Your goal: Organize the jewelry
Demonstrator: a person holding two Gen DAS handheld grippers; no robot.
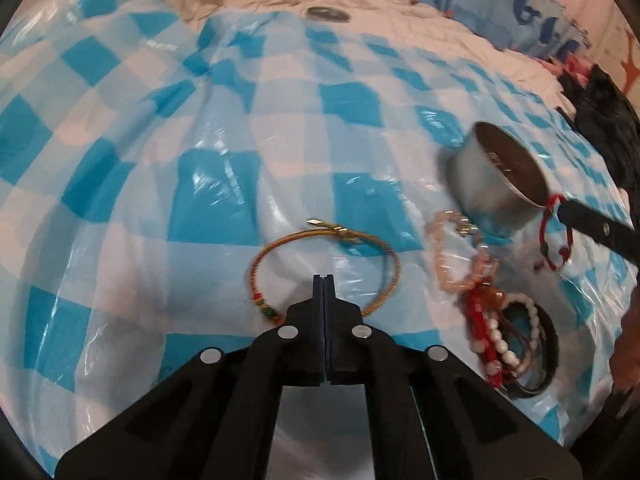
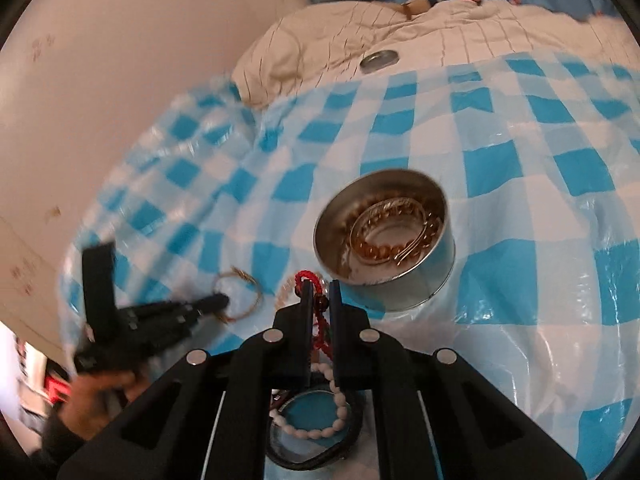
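A round metal tin (image 2: 416, 276) stands on the blue checked sheet and holds gold and amber bracelets (image 2: 394, 232). My right gripper (image 2: 320, 286) is shut on a red cord bracelet (image 2: 322, 320) and holds it just beside the tin; the cord also shows hanging in the left wrist view (image 1: 554, 236) next to the tin (image 1: 486, 184). My left gripper (image 1: 324, 278) is shut and empty, over a gold wire bangle (image 1: 276, 246) lying flat on the sheet. A heap of pink, white and red beaded bracelets (image 1: 490, 320) with a black bangle (image 1: 548, 344) lies to the right.
The blue and white checked plastic sheet (image 1: 216, 184) covers a bed. A white quilt (image 2: 360, 28) lies at the far side with a round metal lid (image 2: 378, 58) on it. A dark garment (image 1: 608, 120) is at the far right. A wall (image 2: 100, 80) is to the left.
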